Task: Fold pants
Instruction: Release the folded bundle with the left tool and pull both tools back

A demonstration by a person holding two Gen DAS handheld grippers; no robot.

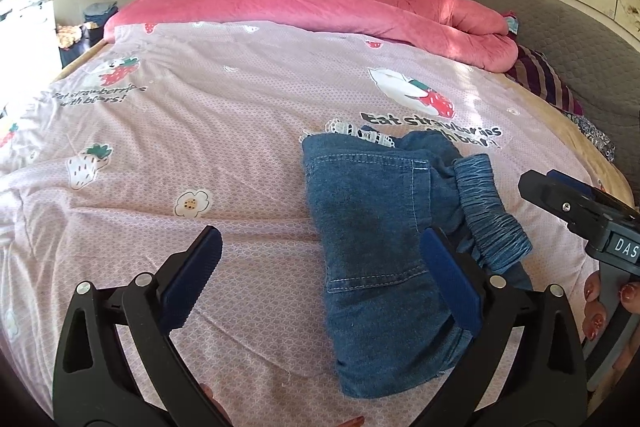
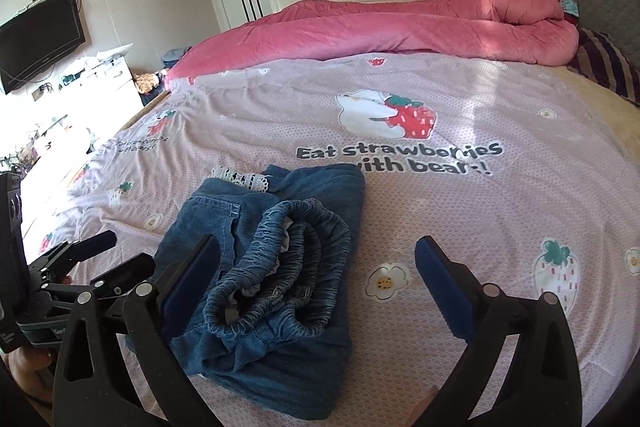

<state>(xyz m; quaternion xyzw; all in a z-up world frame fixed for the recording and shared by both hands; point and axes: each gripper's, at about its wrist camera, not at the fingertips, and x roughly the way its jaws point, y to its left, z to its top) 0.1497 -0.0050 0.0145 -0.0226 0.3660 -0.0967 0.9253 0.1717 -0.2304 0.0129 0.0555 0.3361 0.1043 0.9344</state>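
Bed (image 2: 460,227) w/ pink strawberry-bear sheet, pink quilt (image 2: 400,27) bunched along far side. Folded denim pants (image 2: 256,287) lying mid-sheet in compact bundle, elastic waistband (image 2: 280,267) curled on top, lace trim (image 2: 240,179) poking out at far end. Left tool (image 1: 320,279) spread wide, gripping nothing, right pad just over pants' edge. Right tool (image 2: 316,279) likewise wide, empty, left pad by bundle. Looks near done. Risks: waistband springing open & bulging fold if left unpressed; a pad snagging top layer on pull-away, dragging bundle apart.
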